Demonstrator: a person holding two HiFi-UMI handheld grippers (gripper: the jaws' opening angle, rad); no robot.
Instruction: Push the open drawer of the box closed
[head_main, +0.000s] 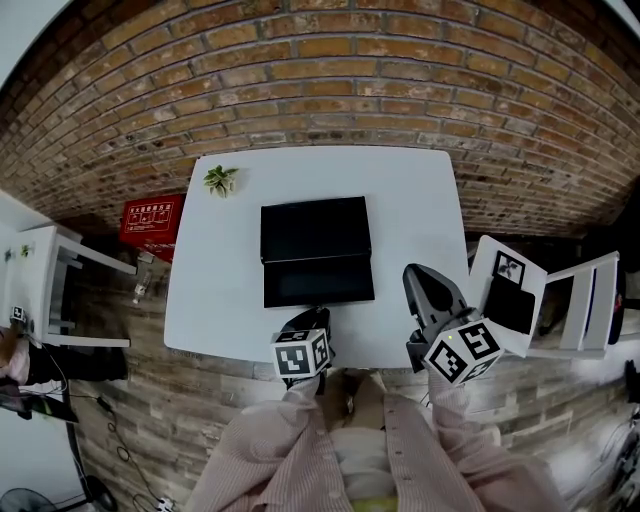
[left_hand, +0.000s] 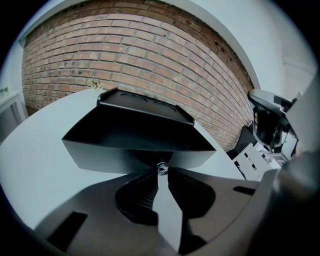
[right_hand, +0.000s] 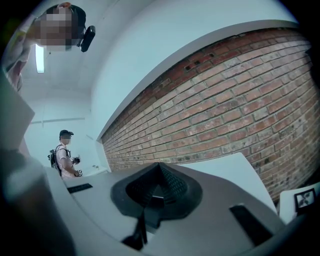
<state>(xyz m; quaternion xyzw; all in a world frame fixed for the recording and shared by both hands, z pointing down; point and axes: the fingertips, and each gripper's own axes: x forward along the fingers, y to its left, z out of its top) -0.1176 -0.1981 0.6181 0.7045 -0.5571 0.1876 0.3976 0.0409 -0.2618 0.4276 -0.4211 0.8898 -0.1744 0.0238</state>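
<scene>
Flat white worktop (head_main: 420, 200) is backed by brick wall (head_main: 320, 60). Small drawer knob (left_hand: 161, 168) is clamped by left hand-held gripper (left_hand: 161, 171); right hand-held gripper (right_hand: 159, 167) is closed, empty. Standing person (right_hand: 64, 152) is shown only in right gripper view.

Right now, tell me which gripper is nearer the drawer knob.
Left. The left gripper grips the knob on the drawer front; the right gripper hangs off to the drawer's right, apart from it.

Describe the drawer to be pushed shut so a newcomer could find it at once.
In front of the red brick wall stands a white square table, with a flat black box at its middle. The open black drawer juts from the box's side nearest the person. Unlike the closed box top, it is a hollow tray with a small silver knob on its front.
</scene>
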